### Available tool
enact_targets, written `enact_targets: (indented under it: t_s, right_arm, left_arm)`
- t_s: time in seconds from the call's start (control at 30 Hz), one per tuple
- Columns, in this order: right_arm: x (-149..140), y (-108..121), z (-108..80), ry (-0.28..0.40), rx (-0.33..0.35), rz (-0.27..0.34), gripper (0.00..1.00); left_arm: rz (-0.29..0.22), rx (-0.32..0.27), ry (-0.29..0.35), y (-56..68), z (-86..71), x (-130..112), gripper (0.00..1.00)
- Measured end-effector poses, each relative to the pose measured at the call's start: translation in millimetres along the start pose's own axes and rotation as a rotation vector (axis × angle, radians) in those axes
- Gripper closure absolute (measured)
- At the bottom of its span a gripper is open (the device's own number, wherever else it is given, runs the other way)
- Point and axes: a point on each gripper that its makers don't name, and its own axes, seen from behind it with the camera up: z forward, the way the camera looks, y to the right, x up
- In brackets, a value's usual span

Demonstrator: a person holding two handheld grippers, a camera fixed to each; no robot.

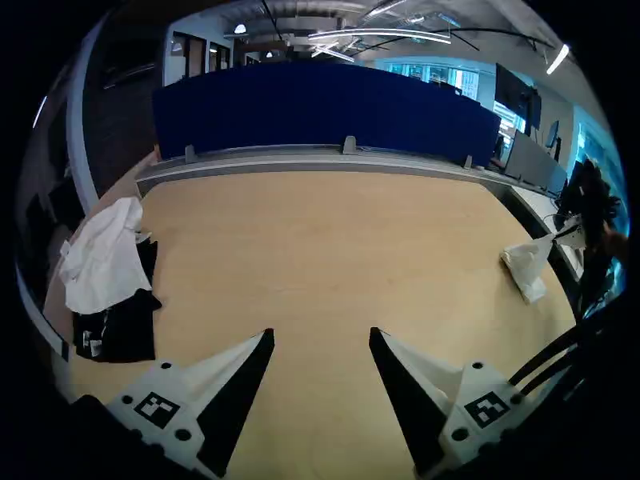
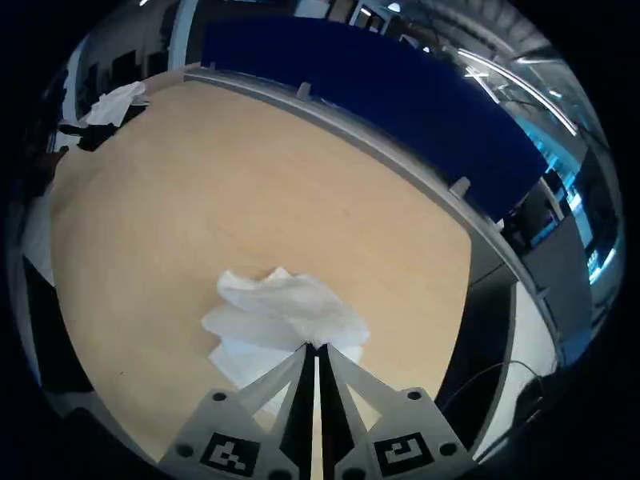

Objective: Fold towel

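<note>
A crumpled white towel (image 2: 280, 316) hangs bunched over the wooden table (image 2: 240, 200), with my right gripper (image 2: 317, 349) shut on its near edge. In the left gripper view the same towel (image 1: 528, 268) shows at the table's far right, held up by the other gripper (image 1: 570, 232). My left gripper (image 1: 320, 336) hovers open over bare tabletop (image 1: 336, 248), nothing between its fingers.
A second white cloth (image 1: 102, 256) lies on dark fabric (image 1: 120, 324) at the table's left edge, seen far off in the right gripper view too (image 2: 116, 102). A blue partition (image 1: 320, 104) and a grey rail (image 1: 320, 160) run along the table's far side.
</note>
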Motion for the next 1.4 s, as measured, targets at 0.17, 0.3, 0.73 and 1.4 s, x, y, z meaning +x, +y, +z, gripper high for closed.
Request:
enact_targets:
  t_s: [0.17, 0.3, 0.73, 1.4]
  right_arm:
    - [-20, 0, 1.5, -0.025, -0.017, 0.018, 0.97]
    - [-36, -1, 4.8, -0.046, -0.026, 0.044, 0.97]
    - [-98, -16, 27.5, -0.124, -0.058, 0.181, 0.97]
    - [-136, -31, 54.4, -0.179, -0.102, 0.317, 0.93]
  left_arm:
    - [0.005, 0.000, 0.000, -0.4, -1.2, 0, 0.12]
    - [0.010, 0.001, 0.000, -1.1, -2.9, 0, 0.12]
    - [0.029, 0.008, -0.009, -0.2, -5.5, -5, 0.12]
    - [0.049, 0.010, -0.013, 3.1, -1.9, -1, 0.12]
